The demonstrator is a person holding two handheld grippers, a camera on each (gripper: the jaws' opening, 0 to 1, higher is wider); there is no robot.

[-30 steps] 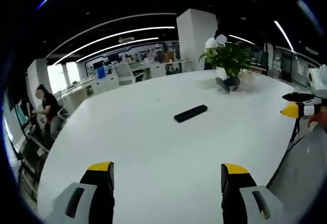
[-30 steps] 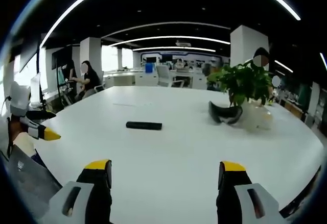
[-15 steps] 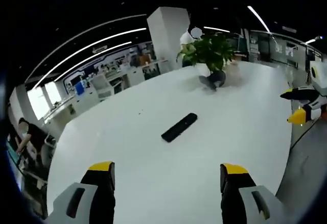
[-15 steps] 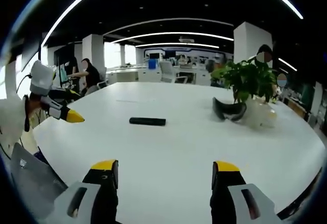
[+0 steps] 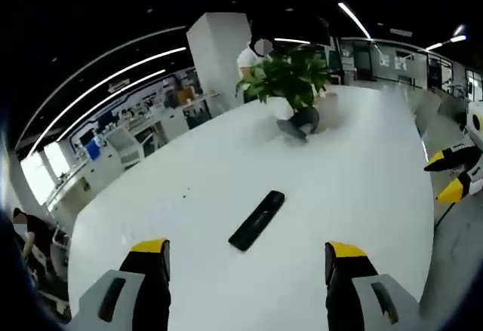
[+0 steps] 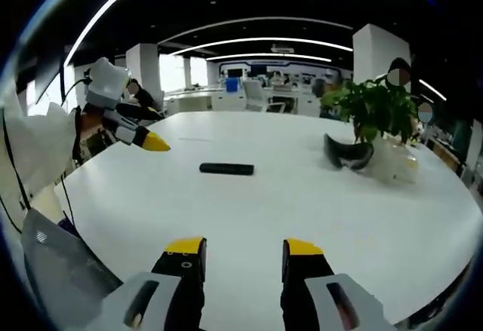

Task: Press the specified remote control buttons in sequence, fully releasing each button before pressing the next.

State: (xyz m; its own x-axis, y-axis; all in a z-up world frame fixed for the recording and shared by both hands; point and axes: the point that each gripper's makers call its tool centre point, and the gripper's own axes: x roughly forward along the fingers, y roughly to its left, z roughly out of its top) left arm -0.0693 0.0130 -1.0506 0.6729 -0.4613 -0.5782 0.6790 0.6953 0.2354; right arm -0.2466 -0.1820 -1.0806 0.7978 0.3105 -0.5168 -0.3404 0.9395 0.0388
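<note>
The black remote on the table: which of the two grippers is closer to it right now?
Left, I'd judge. The left gripper hovers just short of the remote, which lies right ahead of its jaws. The right gripper sits farther back across the white table.

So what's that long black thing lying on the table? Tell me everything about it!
It's a remote control, slim, black and bar-shaped, probably plastic. It lies flat on the big white table, alone, with bare tabletop all around it. Nothing touches it: both tools are apart from it. Its buttons are too small to make out. A potted plant stands farther off on the table.
</note>
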